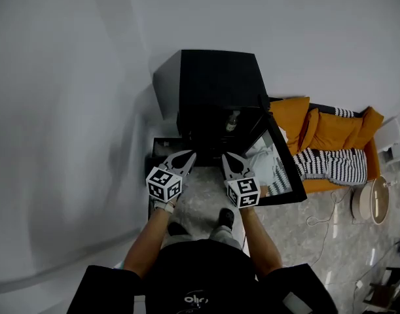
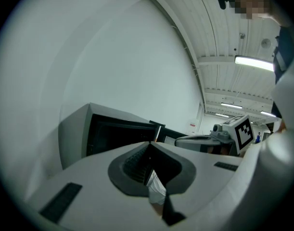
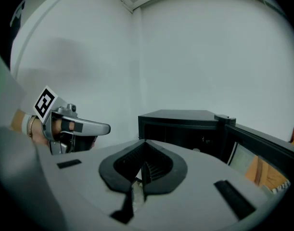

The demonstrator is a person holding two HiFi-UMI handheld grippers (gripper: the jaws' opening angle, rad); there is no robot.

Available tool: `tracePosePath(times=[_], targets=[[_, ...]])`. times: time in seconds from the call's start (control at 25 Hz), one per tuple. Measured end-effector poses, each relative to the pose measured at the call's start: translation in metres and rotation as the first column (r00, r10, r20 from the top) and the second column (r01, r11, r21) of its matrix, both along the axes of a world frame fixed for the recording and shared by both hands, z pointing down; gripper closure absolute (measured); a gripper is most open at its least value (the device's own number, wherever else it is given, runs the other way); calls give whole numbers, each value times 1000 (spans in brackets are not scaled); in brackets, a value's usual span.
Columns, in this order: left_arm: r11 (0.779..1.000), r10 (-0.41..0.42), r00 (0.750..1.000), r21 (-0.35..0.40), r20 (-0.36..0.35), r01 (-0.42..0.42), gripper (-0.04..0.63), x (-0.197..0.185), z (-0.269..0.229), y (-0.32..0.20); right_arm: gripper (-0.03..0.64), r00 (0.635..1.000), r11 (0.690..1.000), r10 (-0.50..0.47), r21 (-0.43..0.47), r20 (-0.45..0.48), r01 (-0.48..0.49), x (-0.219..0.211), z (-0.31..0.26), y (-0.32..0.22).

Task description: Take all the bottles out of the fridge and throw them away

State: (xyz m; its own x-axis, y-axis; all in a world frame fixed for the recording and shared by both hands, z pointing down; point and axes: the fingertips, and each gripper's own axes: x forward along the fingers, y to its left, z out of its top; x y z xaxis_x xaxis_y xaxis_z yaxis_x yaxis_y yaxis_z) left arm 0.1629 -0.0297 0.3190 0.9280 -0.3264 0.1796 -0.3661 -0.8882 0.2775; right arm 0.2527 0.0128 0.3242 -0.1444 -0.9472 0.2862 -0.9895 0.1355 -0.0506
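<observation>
A black mini fridge stands against the white wall with its door swung open to the right. Inside, one pale bottle shows dimly; the rest of the interior is dark. My left gripper and right gripper hover side by side just in front of the opening, both shut with nothing between the jaws. The left gripper view has the fridge ahead past the left gripper, and the right gripper beside it. In the right gripper view, the right gripper points at the fridge.
An orange sofa with striped cushions stands right of the fridge door. A round white low table sits further right on the speckled floor. The wall runs behind and to the left of the fridge. The person's feet stand before the fridge.
</observation>
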Motion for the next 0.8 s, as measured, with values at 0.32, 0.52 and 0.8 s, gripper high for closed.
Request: tracePosePath(times=[0.32,0.52,0.8], targets=[[1000,7,1000,9,10,-7,594,-8,-1,0,609,1000,1000,10,5,3,-10,-5,-1,1],[1000,21,1000,18,8,-21,594,-18,-4,1,607,1000,1000,23,0,-6,-23,-14,3,2],[999,45,999,18,16,-45,594,-50,3,10,609,998,998,59,-18,-31,-60,-31,16,9]])
